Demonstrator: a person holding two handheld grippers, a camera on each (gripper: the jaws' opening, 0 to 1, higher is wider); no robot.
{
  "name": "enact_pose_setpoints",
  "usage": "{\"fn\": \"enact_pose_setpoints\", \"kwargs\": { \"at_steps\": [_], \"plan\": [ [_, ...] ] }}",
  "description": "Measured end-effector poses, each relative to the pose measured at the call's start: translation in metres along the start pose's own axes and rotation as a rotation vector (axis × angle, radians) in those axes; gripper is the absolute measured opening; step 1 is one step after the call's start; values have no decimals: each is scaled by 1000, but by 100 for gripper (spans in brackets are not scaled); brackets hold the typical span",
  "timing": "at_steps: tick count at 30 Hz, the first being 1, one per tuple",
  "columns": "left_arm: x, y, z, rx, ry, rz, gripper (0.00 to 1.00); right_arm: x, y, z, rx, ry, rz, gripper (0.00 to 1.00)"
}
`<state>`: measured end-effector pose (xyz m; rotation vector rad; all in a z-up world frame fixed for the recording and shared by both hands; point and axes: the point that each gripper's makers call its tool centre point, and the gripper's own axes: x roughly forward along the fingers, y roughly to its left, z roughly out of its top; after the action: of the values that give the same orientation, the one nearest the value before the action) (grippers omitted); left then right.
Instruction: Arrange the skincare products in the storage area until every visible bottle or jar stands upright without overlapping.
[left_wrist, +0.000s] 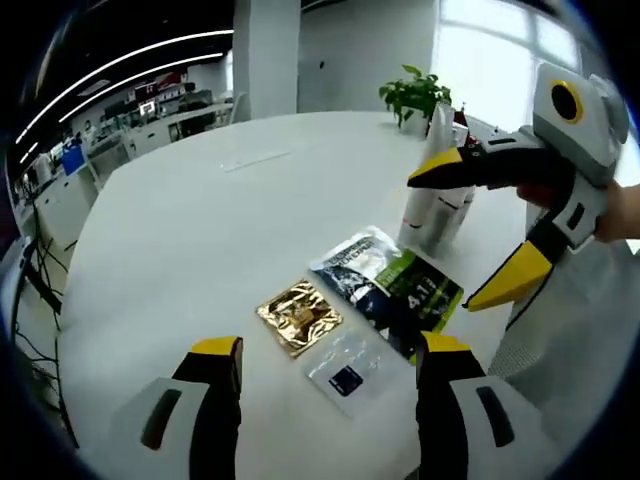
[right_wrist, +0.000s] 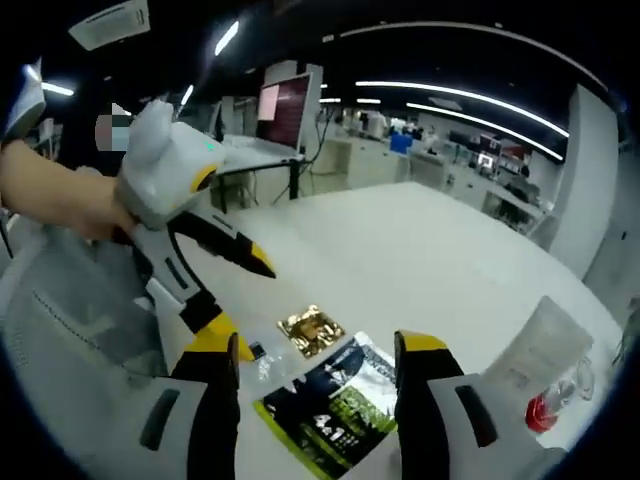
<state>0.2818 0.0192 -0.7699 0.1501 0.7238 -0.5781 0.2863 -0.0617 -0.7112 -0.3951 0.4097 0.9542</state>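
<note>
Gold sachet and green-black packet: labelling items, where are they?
gold sachet (left_wrist: 299, 316), left gripper view, centre of foil face
green-black packet (right_wrist: 338, 412), right gripper view, middle of printed front

Left gripper (left_wrist: 330, 365) open above gold sachet (left_wrist: 298, 316), clear sachet (left_wrist: 352, 368), dark pouch (left_wrist: 388, 286). Right gripper (left_wrist: 478, 232) open near white tubes (left_wrist: 432, 205).

White tube (right_wrist: 540, 352) blurred, red-capped item (right_wrist: 545, 408) beside it indistinct.
</note>
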Motion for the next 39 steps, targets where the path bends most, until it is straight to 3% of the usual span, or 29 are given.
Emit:
{"fn": "enact_pose_setpoints", "kwargs": {
  "at_steps": [6,15,23,25,29,35,39],
  "plan": [
    [-18,-5,-2,-24,-14,15,73,-31,-15,-5,48,-12,-63,75],
    [-42,-13,-9,-51,-31,47,83,-81,-50,-36,151,9,-202,82],
    [-61,-19,-13,-81,-49,61,91,-115,-60,-55,265,27,-253,93],
    [-64,-21,-13,-93,-55,55,93,-117,-58,-59,299,35,-246,99],
    [-69,-23,-13,-104,-62,50,99,-124,-56,-70,322,56,-233,100],
    [-75,-25,-8,-101,-101,59,99,-125,-56,-67,341,27,-229,100],
    [-70,-20,-9,-82,-88,91,99,-119,-57,-72,352,40,-238,99]
  ]
}}
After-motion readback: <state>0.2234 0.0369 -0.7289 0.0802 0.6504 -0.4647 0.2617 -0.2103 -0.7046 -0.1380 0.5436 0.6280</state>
